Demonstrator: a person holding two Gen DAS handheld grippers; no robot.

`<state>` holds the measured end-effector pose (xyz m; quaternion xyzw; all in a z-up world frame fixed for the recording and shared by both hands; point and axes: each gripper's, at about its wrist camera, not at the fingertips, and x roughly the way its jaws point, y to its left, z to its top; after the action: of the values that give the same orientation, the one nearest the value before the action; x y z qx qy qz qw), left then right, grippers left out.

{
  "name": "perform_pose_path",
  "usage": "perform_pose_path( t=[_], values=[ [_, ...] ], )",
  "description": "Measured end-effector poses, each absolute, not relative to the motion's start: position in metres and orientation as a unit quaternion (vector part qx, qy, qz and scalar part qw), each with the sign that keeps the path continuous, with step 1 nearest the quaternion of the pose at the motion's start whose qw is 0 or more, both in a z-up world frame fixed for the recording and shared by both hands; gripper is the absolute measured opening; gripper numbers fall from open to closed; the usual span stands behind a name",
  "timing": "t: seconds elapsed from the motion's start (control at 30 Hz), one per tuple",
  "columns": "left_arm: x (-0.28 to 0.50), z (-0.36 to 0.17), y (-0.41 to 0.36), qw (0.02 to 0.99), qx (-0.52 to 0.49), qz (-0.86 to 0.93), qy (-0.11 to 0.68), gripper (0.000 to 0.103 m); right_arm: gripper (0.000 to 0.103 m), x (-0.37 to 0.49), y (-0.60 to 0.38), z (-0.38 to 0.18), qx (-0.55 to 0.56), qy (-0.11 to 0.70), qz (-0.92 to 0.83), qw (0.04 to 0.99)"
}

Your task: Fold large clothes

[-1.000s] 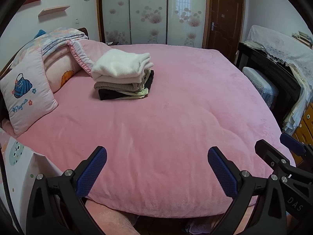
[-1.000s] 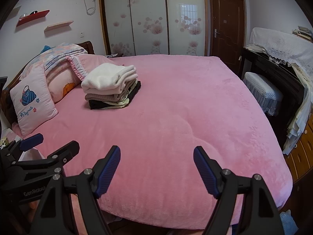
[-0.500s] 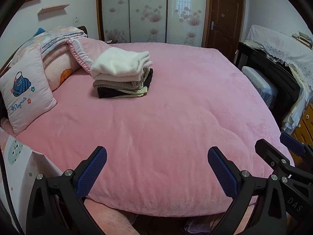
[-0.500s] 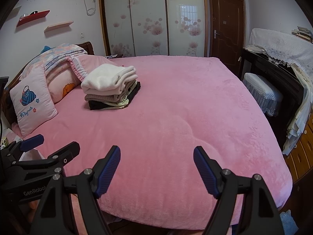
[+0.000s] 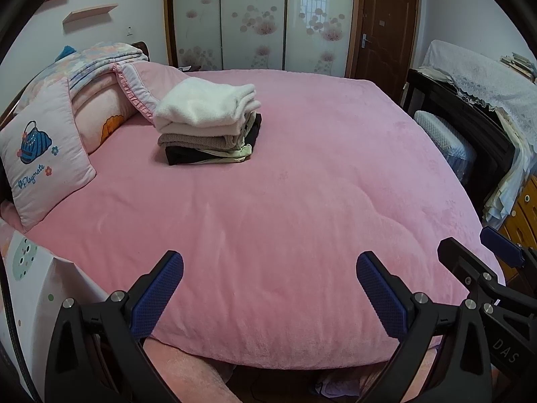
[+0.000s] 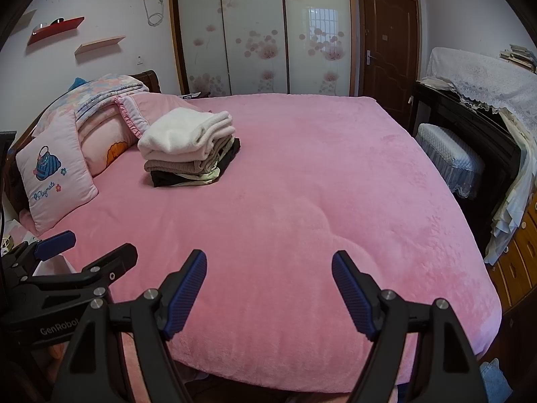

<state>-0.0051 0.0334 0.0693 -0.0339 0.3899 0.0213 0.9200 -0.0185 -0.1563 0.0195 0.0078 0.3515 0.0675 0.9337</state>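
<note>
Both tools, left tool (image 5: 270, 288) and right tool (image 6: 268, 288), hover with jaws apart, holding nothing. The stack of folded clothes (image 5: 208, 124) lies well ahead and leftward on the pink bed (image 5: 302, 201), nearer the left tool, long axis running crosswise.

Stack of folded clothes (image 5: 208, 124) (image 6: 191, 147), upper left of centre in both views, resting on pink bed cover (image 5: 285, 201) near pillows. Fluffy white garment on top, taupe knit beneath, pale yellow-green and black pieces at bottom. Neat, edges roughly aligned.
</note>
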Motion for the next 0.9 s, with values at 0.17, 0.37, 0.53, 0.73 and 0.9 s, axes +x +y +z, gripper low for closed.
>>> perform_pose_path(
  t=[0.17,0.37,0.53,0.73,0.9],
  values=[
    [-0.0044,0.0679,0.0361,0.919,-0.037,0.020,0.393,0.102,0.077,-0.0184,-0.1561,0.0189,0.008,0.351,0.067,0.934],
    [-0.0040,0.0661,0.0377,0.918,-0.037,0.020,0.394,0.102,0.077,-0.0185,-0.1560,0.0187,0.008,0.352,0.068,0.934],
    [-0.0034,0.0652,0.0378,0.917,-0.036,0.020,0.396,0.102,0.077,-0.0188,-0.1557,0.0189,0.007,0.352,0.067,0.934],
    [-0.0029,0.0648,0.0373,0.917,-0.035,0.021,0.396,0.102,0.077,-0.0185,-0.1554,0.0189,0.008,0.352,0.067,0.934],
    [-0.0031,0.0643,0.0375,0.917,-0.035,0.022,0.397,0.102,0.077,-0.0187,-0.1556,0.0191,0.007,0.353,0.067,0.933]
  ],
)
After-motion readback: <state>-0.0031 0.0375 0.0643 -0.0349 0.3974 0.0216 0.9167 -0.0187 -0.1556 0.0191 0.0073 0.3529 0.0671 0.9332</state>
